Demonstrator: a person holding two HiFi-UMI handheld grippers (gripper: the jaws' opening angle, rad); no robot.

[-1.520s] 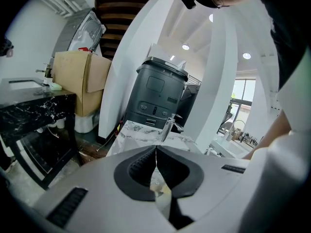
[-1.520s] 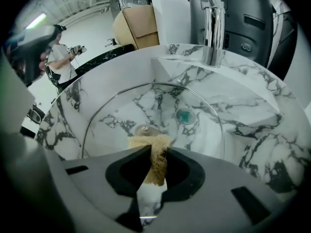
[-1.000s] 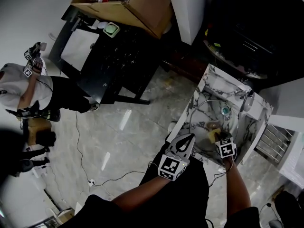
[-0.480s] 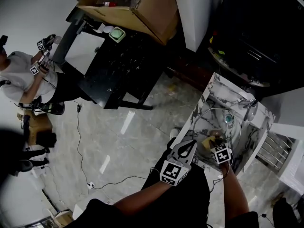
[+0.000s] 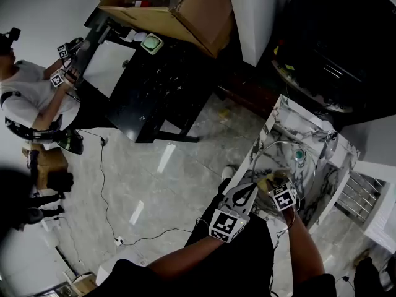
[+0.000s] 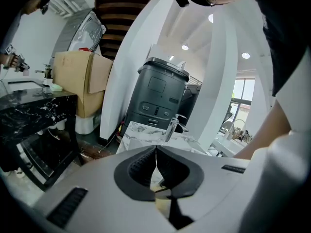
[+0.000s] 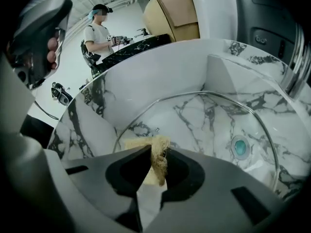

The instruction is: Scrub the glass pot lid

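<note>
While right gripper (image 7: 158,153) pinches fibrous scrubber (image 7: 138,143) | round glass lid (image 7: 204,125) | marble sink (image 7: 160,72)

The head view is dim and underexposed, its upper right nearly black. Streaks of reflected light lie on the glossy floor (image 5: 154,184). The left gripper view is brighter, with ceiling lights (image 6: 184,47) as hot spots and a washed-out window (image 6: 240,93). Both gripper views bow strongly toward dark corners. The right gripper (image 7: 159,149) looks soft near the lens, while the scouring pad (image 7: 141,143) it clamps and the marble sink (image 7: 160,81) are sharp and evenly lit.
</note>
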